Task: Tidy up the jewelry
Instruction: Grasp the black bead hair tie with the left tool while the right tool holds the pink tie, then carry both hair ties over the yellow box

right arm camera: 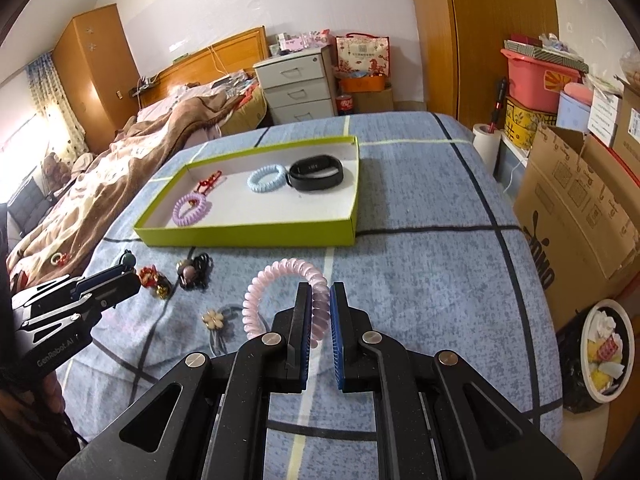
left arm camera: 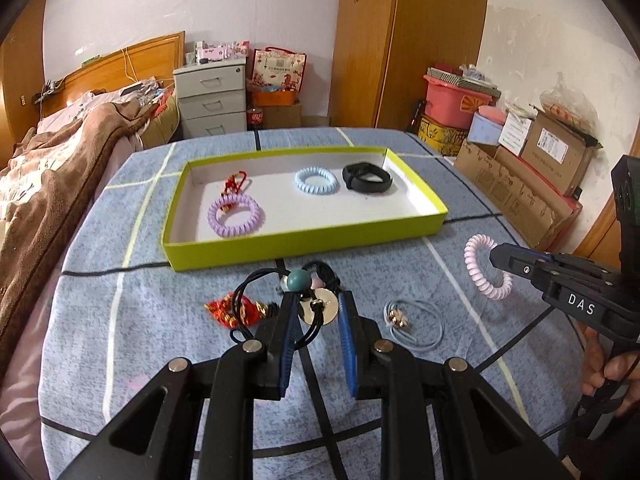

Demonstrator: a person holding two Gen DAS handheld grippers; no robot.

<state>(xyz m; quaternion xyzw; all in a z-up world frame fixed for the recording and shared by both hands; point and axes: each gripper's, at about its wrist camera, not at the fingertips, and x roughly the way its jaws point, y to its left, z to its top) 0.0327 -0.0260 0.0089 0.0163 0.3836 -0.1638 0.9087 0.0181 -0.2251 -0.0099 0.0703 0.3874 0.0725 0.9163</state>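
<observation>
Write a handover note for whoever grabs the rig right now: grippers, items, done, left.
Left gripper: jaws shut on the black hair tie with teal bead, lifted off the bedspread.
Right gripper: jaws shut on the pink coil hair tie, held above the bedspread.
Done: in the green tray lie the purple coil tie, red clasp charm, blue coil tie and black wristband.
Left: drop both held ties in the tray, then the red charm, blue elastic tie and dark beaded tie on the bedspread.

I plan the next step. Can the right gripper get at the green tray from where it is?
Probably yes: the bedcover between the right gripper, shut on the pink coil, and the green tray looks bare.
</observation>
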